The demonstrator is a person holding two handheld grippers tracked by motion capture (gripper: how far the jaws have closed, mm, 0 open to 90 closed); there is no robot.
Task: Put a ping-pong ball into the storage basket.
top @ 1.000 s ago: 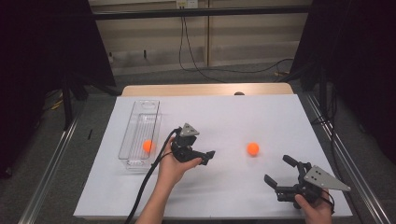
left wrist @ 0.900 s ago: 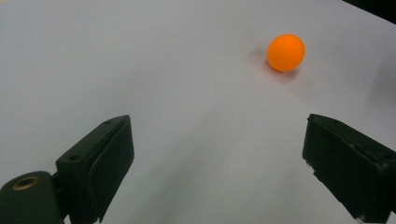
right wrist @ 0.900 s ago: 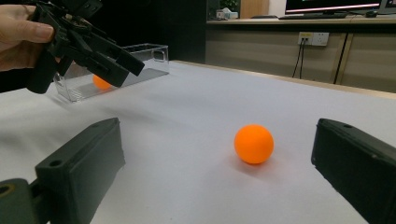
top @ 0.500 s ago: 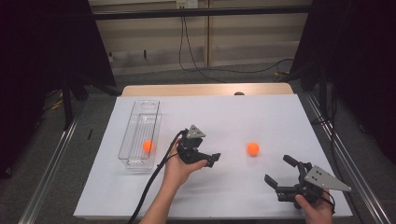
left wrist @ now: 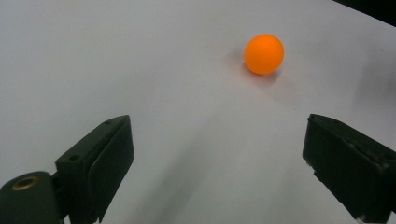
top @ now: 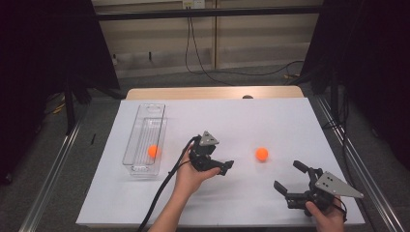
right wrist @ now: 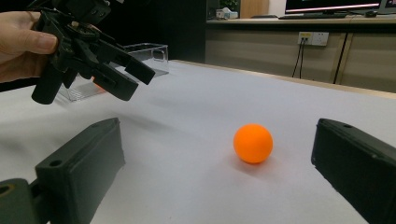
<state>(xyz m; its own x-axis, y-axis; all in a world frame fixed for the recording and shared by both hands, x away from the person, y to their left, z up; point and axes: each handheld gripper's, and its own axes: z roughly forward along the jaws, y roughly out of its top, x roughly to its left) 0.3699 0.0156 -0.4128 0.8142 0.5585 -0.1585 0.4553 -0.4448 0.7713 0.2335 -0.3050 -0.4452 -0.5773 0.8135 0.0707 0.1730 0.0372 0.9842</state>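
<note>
Facing an orange ball, the left tool hangs open-jawed.

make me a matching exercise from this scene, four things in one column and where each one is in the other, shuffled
Things:
1. clear tray
2. ball on the table
3. left gripper
4. right gripper

Places:
A. near the right front corner of the table, open
B. between the two grippers, on the white surface
C. at the left side, with an orange ball inside
D. mid-table, open, aimed at the loose ball

Pairs: 1-C, 2-B, 3-D, 4-A
</note>
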